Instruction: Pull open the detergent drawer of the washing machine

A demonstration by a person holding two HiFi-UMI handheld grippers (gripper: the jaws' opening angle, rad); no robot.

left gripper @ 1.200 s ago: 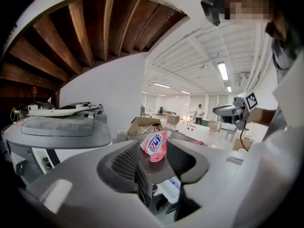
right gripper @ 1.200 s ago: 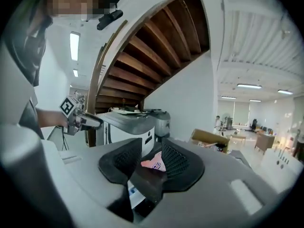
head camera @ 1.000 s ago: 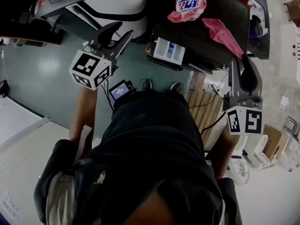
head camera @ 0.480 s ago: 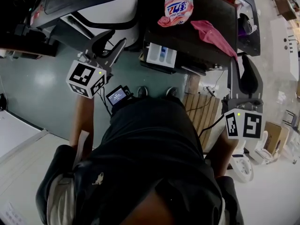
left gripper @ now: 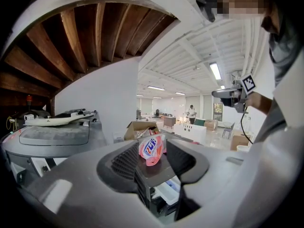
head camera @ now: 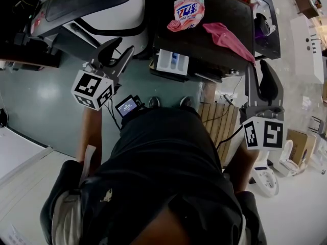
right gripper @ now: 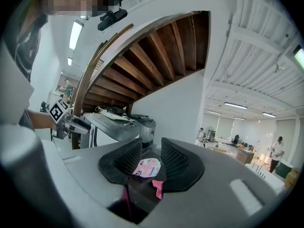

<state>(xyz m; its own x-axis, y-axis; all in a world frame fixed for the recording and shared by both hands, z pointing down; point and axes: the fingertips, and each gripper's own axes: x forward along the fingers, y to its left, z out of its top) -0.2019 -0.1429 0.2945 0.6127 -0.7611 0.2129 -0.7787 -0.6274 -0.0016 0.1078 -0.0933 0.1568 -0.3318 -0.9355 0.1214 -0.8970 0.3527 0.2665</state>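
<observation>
A dark washing machine (head camera: 214, 40) stands ahead of me. Its white detergent drawer (head camera: 171, 61) with a blue compartment sticks out of the front. The drawer (left gripper: 172, 194) also shows low between the jaws in the left gripper view. My left gripper (head camera: 125, 44) hangs left of the drawer, apart from it, its jaws a little open and empty. My right gripper (head camera: 258, 68) is held at the machine's right corner with its jaws close together and nothing in them. On the machine's top lie a pink detergent pouch (head camera: 182, 10) and a pink cloth (head camera: 227, 37).
A second, white and grey machine (head camera: 97, 9) stands to the left. A wooden pallet (head camera: 222, 121) lies by my right leg. A small screen (head camera: 127, 106) hangs at my waist. White items (head camera: 265, 180) sit on the floor at the right. People stand far off in the hall.
The drawer stays pulled out. The head view has shifted a little, and both grippers hold about the same places away from the drawer.
</observation>
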